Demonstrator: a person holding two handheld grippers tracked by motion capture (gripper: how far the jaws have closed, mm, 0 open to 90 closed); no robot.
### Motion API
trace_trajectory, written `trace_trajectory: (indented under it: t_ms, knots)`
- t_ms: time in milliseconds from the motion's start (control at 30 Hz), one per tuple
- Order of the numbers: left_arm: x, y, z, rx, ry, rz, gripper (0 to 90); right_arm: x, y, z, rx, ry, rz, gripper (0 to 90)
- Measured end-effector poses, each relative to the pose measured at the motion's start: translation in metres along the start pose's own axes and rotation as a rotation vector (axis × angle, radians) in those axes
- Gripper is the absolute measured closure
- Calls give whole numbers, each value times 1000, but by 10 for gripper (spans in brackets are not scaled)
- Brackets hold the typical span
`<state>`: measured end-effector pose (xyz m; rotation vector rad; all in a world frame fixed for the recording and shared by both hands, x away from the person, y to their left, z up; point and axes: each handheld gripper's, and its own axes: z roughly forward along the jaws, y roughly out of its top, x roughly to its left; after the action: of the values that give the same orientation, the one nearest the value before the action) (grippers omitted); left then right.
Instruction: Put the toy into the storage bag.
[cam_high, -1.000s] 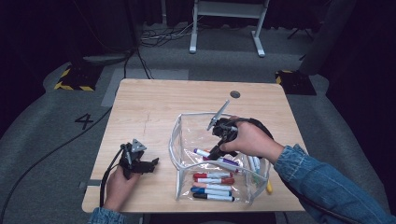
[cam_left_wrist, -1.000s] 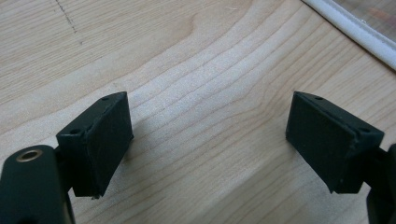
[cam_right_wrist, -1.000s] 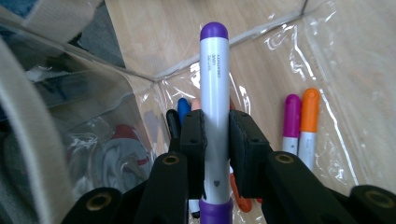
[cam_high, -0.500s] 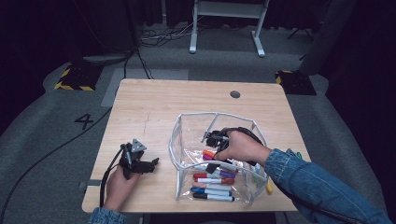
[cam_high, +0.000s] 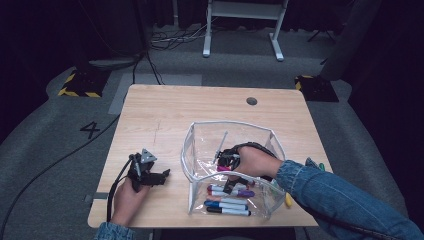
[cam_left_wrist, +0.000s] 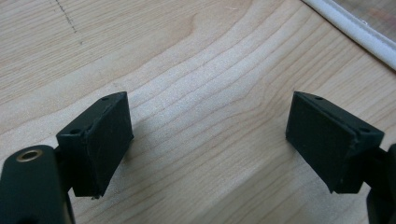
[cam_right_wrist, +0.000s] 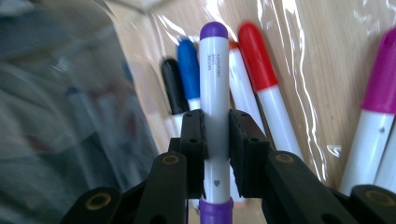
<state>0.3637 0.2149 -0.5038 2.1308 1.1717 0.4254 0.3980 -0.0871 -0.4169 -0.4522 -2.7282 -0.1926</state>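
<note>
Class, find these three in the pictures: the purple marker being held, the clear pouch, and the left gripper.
purple marker (cam_right_wrist: 214, 88), right gripper view, on its white barrel above the fingers.
clear pouch (cam_high: 227, 123), high view, on its white far rim.
left gripper (cam_left_wrist: 208, 140), left gripper view, midway between its open fingers.

- Purple marker (cam_right_wrist: 214, 84): white barrel, purple cap, clamped mid-barrel, its cap end pointing down over the markers lying below.
- Clear pouch (cam_high: 200, 145): white-edged, standing open on the table, several capped markers lying flat inside.
</note>
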Motion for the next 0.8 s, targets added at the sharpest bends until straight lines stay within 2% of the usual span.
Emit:
trace_trajectory:
  t_ms: [100,133,233,300,367,500,600,700,800]
  knots:
    - [0,0,0,-1,0,1,148,-3,-1,5,12,-9,-8,752]
    - [0,0,0,-1,0,0,148,-3,-1,5,1,-6,-20,703]
    - [0,0,0,0,0,0,148,-3,0,5,-47,-9,-47,559]
    - [0,0,0,0,0,0,148,-4,0,0,-93,-51,-66,460]
    - [0,0,0,0,0,0,148,-4,0,-8,-156,-84,-59,423]
    - [0,0,0,0,0,0,148,1,-5,-36,-268,-156,-29,396]
    - [0,0,0,0,0,0,148,10,-15,-61,-357,-199,-21,398]
    - [0,0,0,0,0,0,148,21,-34,-88,-441,-247,12,408]
    - [0,0,0,0,0,0,148,29,-64,-117,-530,-309,50,416]
